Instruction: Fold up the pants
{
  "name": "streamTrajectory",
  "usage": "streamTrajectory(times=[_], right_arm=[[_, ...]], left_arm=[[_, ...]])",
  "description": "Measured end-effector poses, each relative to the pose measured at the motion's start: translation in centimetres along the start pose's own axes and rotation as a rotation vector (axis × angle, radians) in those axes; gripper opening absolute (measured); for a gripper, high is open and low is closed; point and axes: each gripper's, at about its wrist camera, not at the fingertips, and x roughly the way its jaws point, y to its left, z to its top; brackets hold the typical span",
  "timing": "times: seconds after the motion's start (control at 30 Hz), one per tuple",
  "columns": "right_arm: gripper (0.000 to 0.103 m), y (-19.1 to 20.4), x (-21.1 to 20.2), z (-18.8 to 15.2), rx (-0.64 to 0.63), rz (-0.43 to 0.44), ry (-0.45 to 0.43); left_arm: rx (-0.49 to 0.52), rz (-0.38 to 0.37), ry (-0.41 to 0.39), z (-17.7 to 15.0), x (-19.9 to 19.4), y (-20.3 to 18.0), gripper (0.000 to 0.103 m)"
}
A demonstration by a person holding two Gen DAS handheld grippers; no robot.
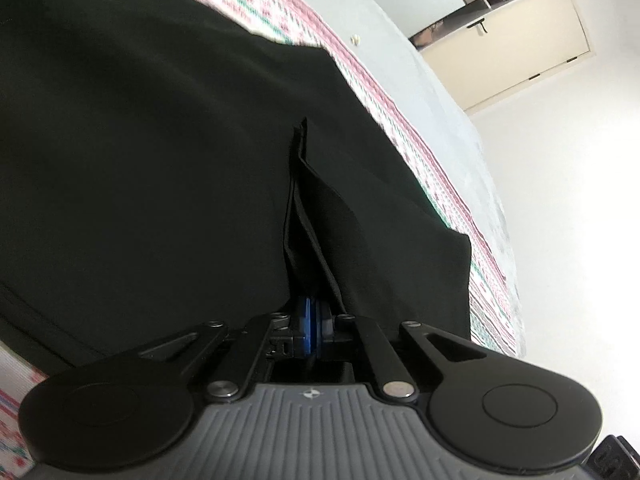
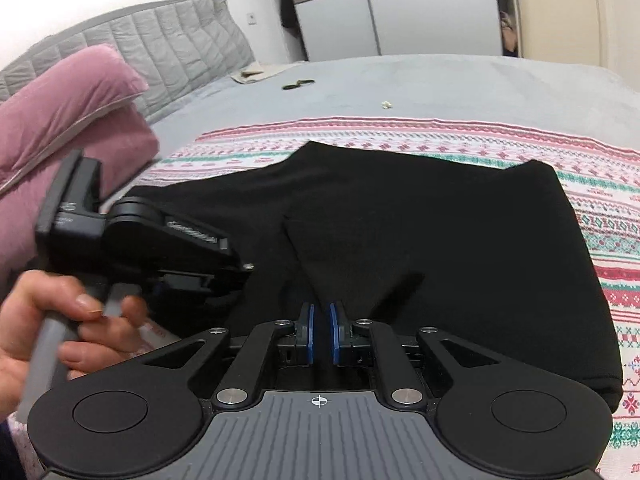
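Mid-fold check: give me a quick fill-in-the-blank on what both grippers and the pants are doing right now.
1. The left gripper is shut on a fold of the ____ pants.
2. The right gripper grips the pants' ____ edge.
3. The pants lie on a ____ blanket.
4. The pillow is ____.

Missing: black; near; patterned; pink

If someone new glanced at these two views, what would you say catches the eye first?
The black pants dominate, spread over a patterned red, green and white blanket on the bed. The left gripper and right gripper each pinch a fold of that fabric. A pink pillow sits at the left by the headboard.
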Motion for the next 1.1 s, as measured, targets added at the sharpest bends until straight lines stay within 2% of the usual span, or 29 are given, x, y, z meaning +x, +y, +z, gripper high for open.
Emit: streamTrajectory(times=[0.03,0.1,0.17,0.2,0.27,0.3,0.33,0.37,0.4,0.43,0.5,0.57,0.6,0.67,0.7,0.73,0.83,0.93,1.0,1.03,1.07,1.1], right_arm=[[0.013,-0.3,0.3,0.0,0.003,-0.021,0.0],[0.024,-1.4,0.9,0.0,0.067,-0.05,-0.001],[0.056,-3.2,1.6,-0.2,0.205,-0.041,-0.002],[0.059,-4.1,2.0,-0.4,0.277,-0.022,0.0],[0.059,-5.4,3.2,-0.9,0.393,0.028,0.001],[0.058,-5.5,3.4,-1.0,0.417,0.036,-0.027],[0.049,-5.3,3.6,-1.0,0.413,0.048,-0.044],[0.019,-4.8,3.6,-0.8,0.39,0.059,-0.056],[0.005,-4.0,3.6,-0.7,0.349,0.053,-0.071],[0.002,-2.9,3.0,-0.5,0.283,0.049,-0.103],[0.002,0.5,1.5,-0.6,0.052,0.046,-0.176],[0.001,4.6,0.2,-1.4,-0.239,0.034,-0.214],[0.001,6.6,-0.1,-2.2,-0.385,0.01,-0.219],[0.001,10.7,0.1,-5.4,-0.759,-0.088,-0.224],[0.0,11.8,0.4,-6.9,-0.885,-0.107,-0.211],[0.0,12.6,0.7,-8.1,-0.956,-0.111,-0.185],[0.0,12.6,1.7,-8.4,-0.936,-0.129,-0.12],[0.01,11.1,2.1,-7.2,-0.843,-0.105,-0.081],[0.01,10.4,2.2,-6.7,-0.807,-0.077,-0.08],[0.014,10.4,2.3,-6.7,-0.816,-0.069,-0.082],[0.026,10.5,2.5,-6.9,-0.841,-0.073,-0.087],[0.034,10.7,2.7,-7.1,-0.873,-0.087,-0.097]], left_arm=[[0.001,0.006,-0.007,0.1,-0.2,0.1,0.031],[-0.001,0.014,-0.006,-0.2,0.7,-0.5,0.031],[0.009,0.029,0.001,-0.5,1.1,-0.7,0.031],[0.019,0.039,0.007,-0.6,1.2,-0.7,0.031],[0.024,0.043,0.008,-0.7,1.2,-0.7,0.031],[0.02,0.042,0.007,-0.6,1.1,-0.6,0.031],[0.017,0.041,0.004,-0.6,1.0,-0.5,0.031],[0.016,0.04,0.002,-0.3,0.5,-0.1,0.031],[0.01,0.04,0.0,-0.1,0.5,0.0,0.031],[0.0,0.037,-0.001,0.1,0.5,0.2,0.031],[-0.016,0.025,0.002,0.1,-0.4,0.9,0.031],[-0.049,-0.001,0.017,0.6,-0.5,1.4,0.031],[-0.077,-0.005,0.028,0.8,-0.5,1.8,0.032],[-0.141,-0.029,0.05,1.1,-0.5,2.9,0.032],[-0.159,-0.037,0.055,1.3,-0.5,3.2,0.033],[-0.166,-0.042,0.054,1.4,-0.8,3.4,0.034],[-0.155,-0.027,0.041,1.5,-1.2,3.4,0.034],[-0.176,-0.025,0.042,1.6,-1.6,3.8,0.034],[-0.183,-0.023,0.036,1.8,-1.6,3.9,0.034],[-0.178,-0.021,0.036,1.7,-1.7,3.8,0.034],[-0.176,-0.02,0.036,1.6,-1.6,3.8,0.034],[-0.177,-0.018,0.036,1.8,-1.2,3.2,0.034]])
